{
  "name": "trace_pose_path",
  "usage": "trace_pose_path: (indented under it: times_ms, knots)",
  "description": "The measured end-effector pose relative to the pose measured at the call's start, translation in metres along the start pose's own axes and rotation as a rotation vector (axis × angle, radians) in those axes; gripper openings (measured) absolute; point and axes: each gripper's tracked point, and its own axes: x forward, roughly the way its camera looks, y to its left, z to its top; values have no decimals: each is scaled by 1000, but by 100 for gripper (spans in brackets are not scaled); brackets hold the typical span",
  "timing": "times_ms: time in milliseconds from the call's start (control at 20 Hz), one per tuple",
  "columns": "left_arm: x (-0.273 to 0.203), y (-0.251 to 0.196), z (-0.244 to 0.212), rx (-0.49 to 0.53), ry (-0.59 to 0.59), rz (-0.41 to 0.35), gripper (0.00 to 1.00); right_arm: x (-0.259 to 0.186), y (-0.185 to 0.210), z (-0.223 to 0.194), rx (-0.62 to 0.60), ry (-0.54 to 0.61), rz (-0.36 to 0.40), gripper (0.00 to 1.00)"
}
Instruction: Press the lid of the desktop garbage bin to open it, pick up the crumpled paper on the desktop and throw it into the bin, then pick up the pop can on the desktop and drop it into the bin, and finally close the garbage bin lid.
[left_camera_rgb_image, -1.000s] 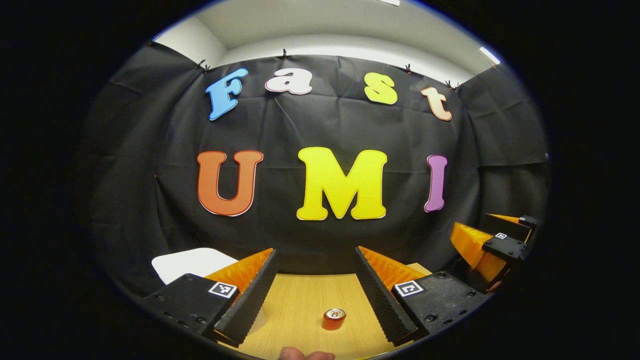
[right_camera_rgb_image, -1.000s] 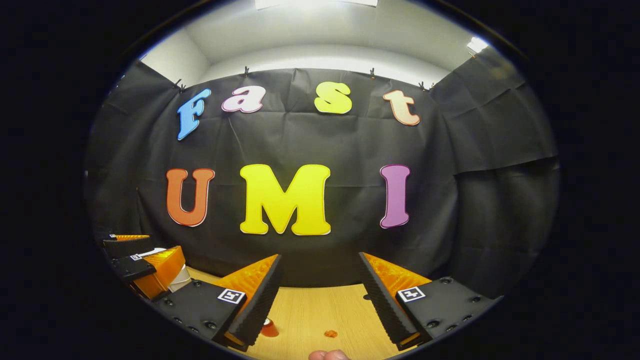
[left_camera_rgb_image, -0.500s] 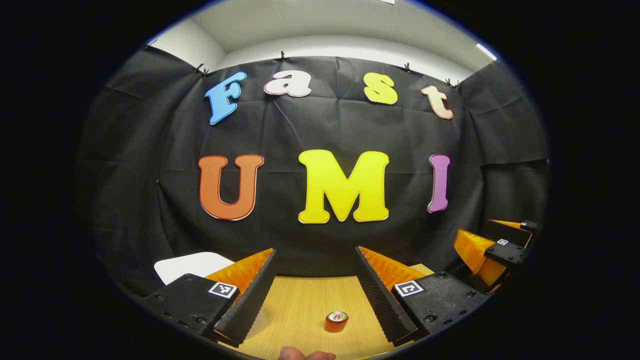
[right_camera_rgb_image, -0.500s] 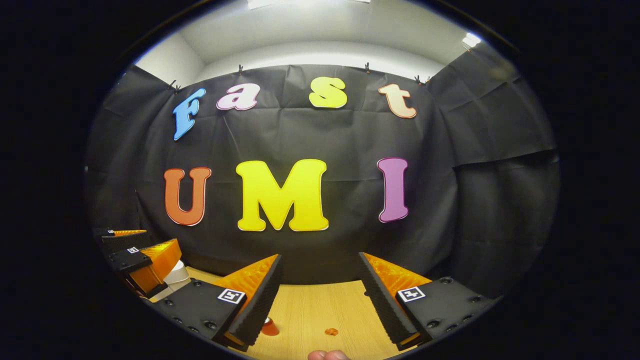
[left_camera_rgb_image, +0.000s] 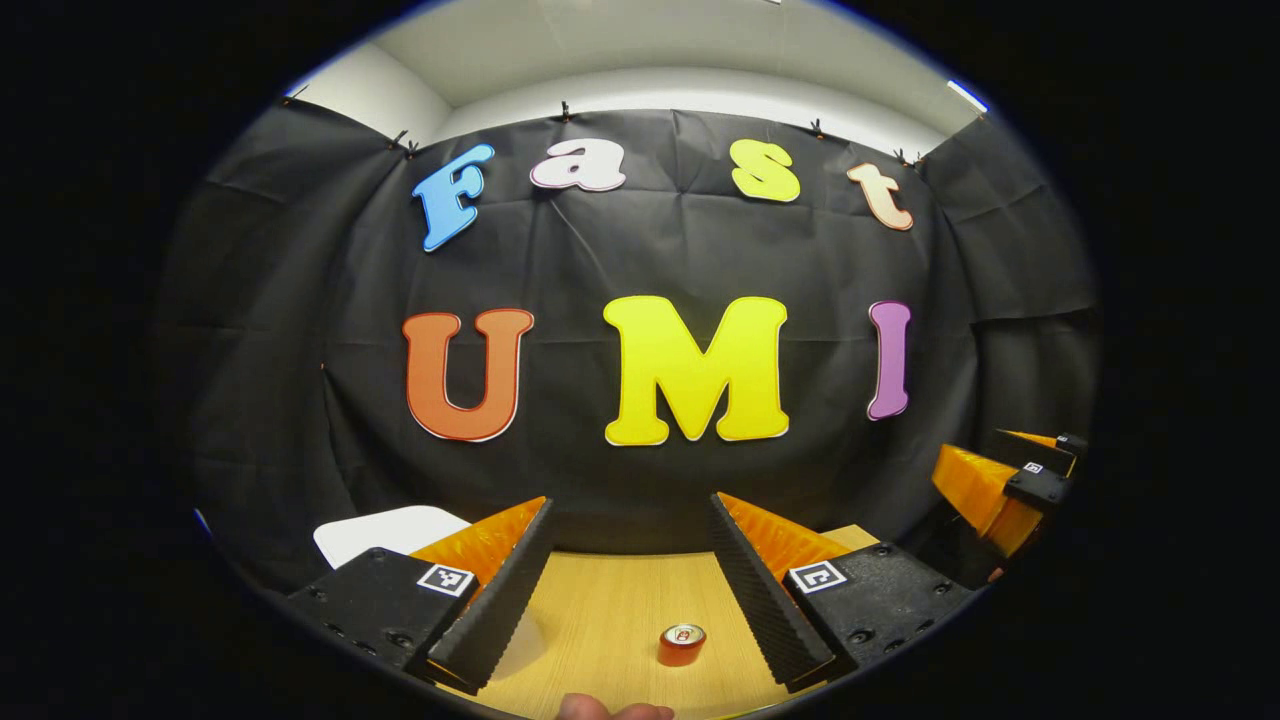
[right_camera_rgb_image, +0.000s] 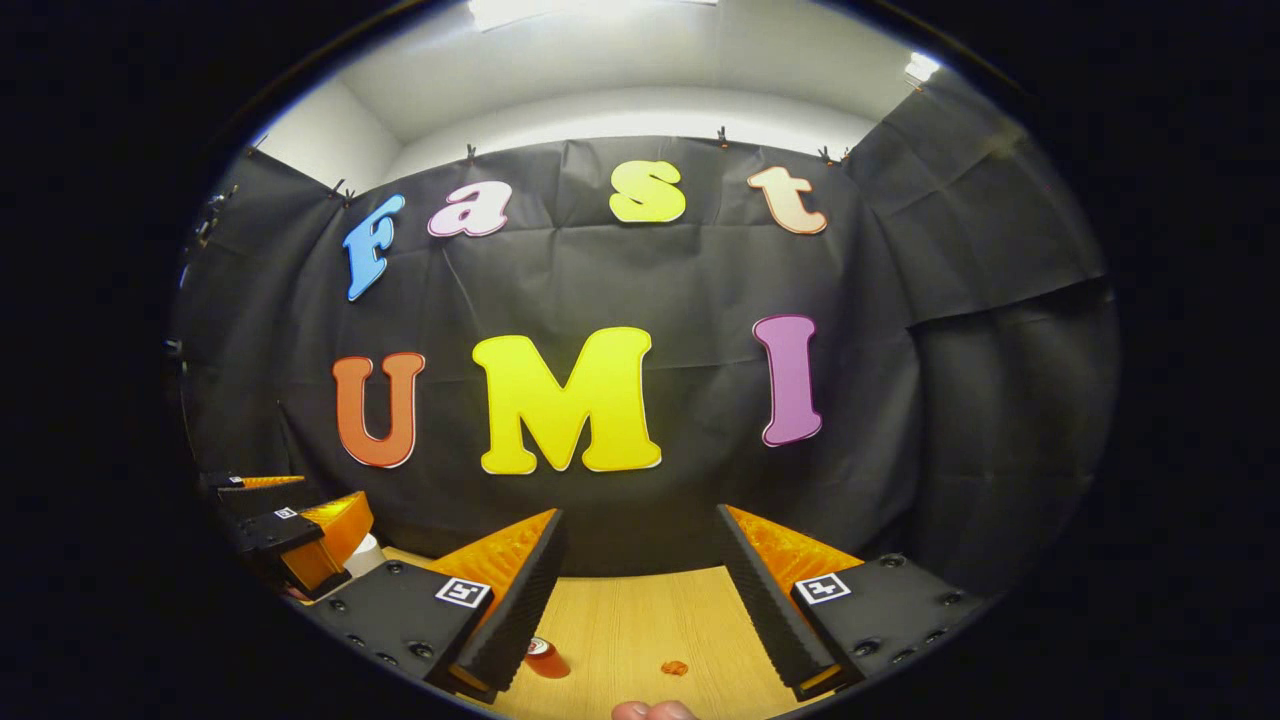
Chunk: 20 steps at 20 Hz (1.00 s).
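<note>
Hovering with jaws spread, both hand-held grippers, left (left_camera_rgb_image: 634, 580) and right (right_camera_rgb_image: 640, 590), are holding nothing; the left should be descending squarely onto the white bin lid (left_camera_rgb_image: 385, 528).

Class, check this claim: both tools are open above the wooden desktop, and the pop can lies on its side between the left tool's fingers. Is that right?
Not quite. In the left gripper view the pop can stands upright on the desktop, its top facing up, not on its side. The rest holds: the left tool and the right tool are both open above the wood.
</note>
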Motion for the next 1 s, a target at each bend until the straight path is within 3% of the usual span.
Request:
trace_pose_path:
  times_ms: [400,550,600,650,750,800,850,1000]
  knots:
    - [12,46,-3,-10,22,150,96,10,-14,-11,-11,41,4,94]
    - [18,82,-5,-2,30,260,91,10,-22,-12,-26,49,14,94]
    - [21,95,-6,2,38,300,82,10,-24,-15,-29,59,19,94]
    - [24,109,-9,1,47,338,86,11,-27,-18,-32,70,18,94]
    - [26,129,-15,-1,66,393,81,11,-33,-23,-35,90,17,94]
    - [26,136,-18,5,69,417,87,10,-33,-25,-37,97,25,94]
    - [27,143,-20,13,73,436,75,10,-31,-25,-39,101,38,94]
    - [36,164,-30,25,91,486,63,7,-30,-25,-65,103,63,93]
